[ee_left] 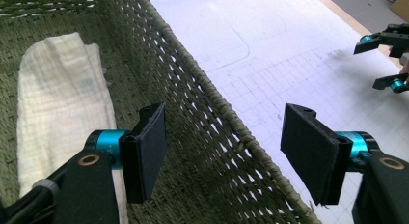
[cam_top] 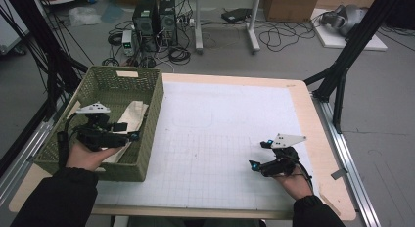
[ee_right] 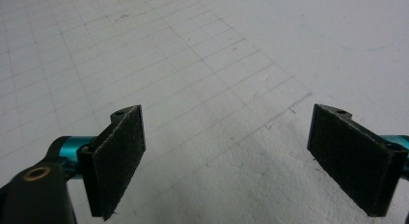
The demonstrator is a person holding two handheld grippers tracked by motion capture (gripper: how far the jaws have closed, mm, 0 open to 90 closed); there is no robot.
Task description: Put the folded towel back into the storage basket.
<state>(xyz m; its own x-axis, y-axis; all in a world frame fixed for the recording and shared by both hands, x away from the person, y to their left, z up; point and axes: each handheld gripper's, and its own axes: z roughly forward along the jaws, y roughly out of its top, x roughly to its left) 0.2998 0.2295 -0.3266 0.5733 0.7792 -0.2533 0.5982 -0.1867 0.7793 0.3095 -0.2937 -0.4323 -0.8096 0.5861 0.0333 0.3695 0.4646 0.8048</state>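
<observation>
Cloth (ee_left: 62, 113) lies below wide-open, empty left gripper (ee_left: 224, 151).

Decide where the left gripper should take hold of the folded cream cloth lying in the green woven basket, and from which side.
Probably from above, on the folded cream cloth's long edge facing the basket's near wall. It lies flat on the floor, so the open left gripper, now straddling that wall, should drop inside and pinch a raised fold.
</observation>
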